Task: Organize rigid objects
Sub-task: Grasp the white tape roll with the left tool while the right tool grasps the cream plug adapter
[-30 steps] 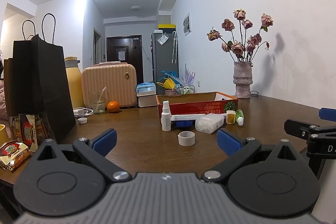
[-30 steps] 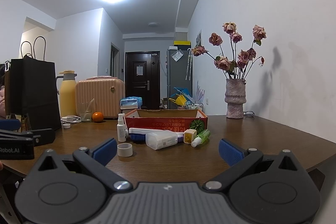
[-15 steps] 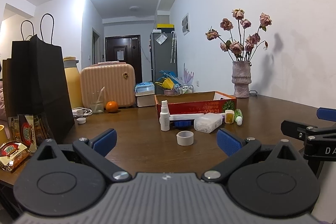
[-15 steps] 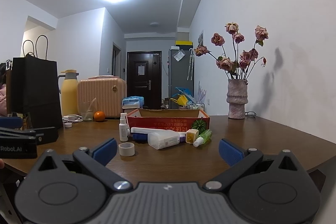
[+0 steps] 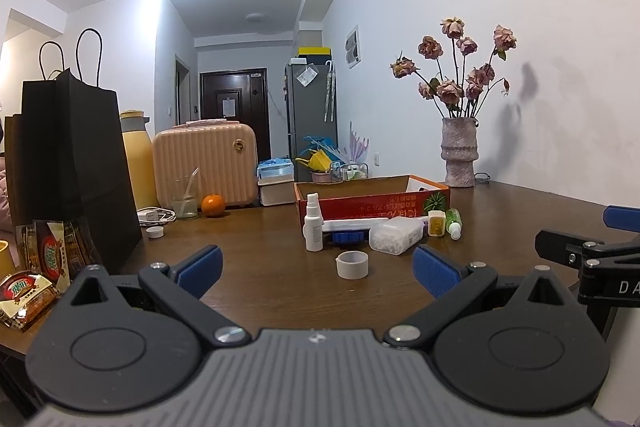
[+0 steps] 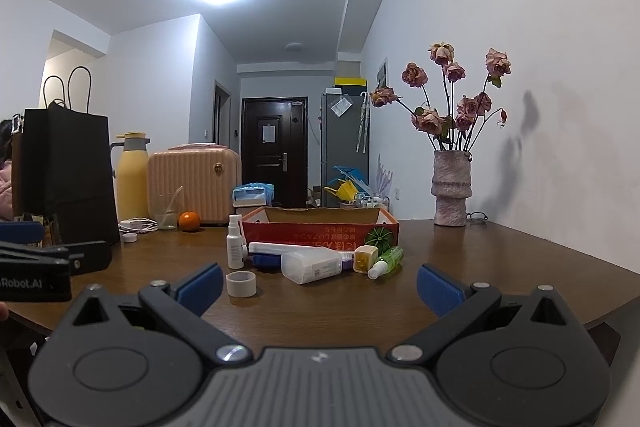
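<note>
Glossy wood table (image 5: 260, 291); cardboard box (image 5: 372, 205); rough vase (image 5: 459, 151).

Two spray bottles (image 6: 235, 242) (image 6: 385, 261), one tape roll (image 6: 241, 283), one red box (image 6: 320, 229), one orange (image 6: 189, 220)

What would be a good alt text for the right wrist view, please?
The open right gripper hovers over a brown table, facing a tape roll, spray bottle and clear plastic case lying before a red cardboard box; a vase of dried roses stands right.

The table (image 5: 256, 291) is being viewed low from its near edge by both wrist cameras, side by side, facing the far door (image 6: 274, 151); the red box (image 5: 372, 201) cluster is being shared.
</note>
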A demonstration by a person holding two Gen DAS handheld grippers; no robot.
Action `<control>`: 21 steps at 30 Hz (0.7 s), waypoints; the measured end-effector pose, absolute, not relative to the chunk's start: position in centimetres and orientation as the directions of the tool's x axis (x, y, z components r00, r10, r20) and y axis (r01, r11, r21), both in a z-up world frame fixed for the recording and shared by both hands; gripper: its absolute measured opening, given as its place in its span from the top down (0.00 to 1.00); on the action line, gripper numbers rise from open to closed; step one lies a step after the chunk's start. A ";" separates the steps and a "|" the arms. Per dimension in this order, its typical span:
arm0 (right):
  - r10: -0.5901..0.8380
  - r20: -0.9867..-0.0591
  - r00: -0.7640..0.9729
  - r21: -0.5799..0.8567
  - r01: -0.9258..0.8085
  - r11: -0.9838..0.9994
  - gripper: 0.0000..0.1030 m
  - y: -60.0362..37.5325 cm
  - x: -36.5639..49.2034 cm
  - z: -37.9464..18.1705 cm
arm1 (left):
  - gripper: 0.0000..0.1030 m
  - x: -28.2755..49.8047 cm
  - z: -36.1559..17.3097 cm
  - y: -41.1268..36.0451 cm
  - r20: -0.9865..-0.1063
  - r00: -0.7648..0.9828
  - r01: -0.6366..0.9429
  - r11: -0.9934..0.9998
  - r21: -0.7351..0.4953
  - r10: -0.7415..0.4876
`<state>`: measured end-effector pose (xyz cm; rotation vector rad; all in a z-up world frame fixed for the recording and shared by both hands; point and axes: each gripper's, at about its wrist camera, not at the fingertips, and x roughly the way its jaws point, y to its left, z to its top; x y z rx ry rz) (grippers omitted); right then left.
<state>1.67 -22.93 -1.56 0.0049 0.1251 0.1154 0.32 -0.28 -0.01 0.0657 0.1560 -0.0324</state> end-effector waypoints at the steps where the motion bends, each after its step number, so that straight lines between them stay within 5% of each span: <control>1: 0.114 -0.123 0.986 0.012 -0.114 0.993 0.00 -22.9 1.7 -1.5 | 0.00 0.3 0.0 -0.3 -0.156 0.987 0.037 0.997 0.063 -0.027; 10: 0.122 -0.133 0.984 0.001 -0.123 0.992 0.00 -23.0 2.7 -1.6 | 0.00 2.7 0.1 -0.8 -0.159 0.986 0.057 0.993 0.105 -0.040; 21: 0.200 -0.322 0.925 0.055 -0.193 0.980 0.00 -24.5 15.0 -3.1 | 0.00 13.4 -2.2 -1.8 -0.266 0.957 0.145 0.983 0.109 -0.112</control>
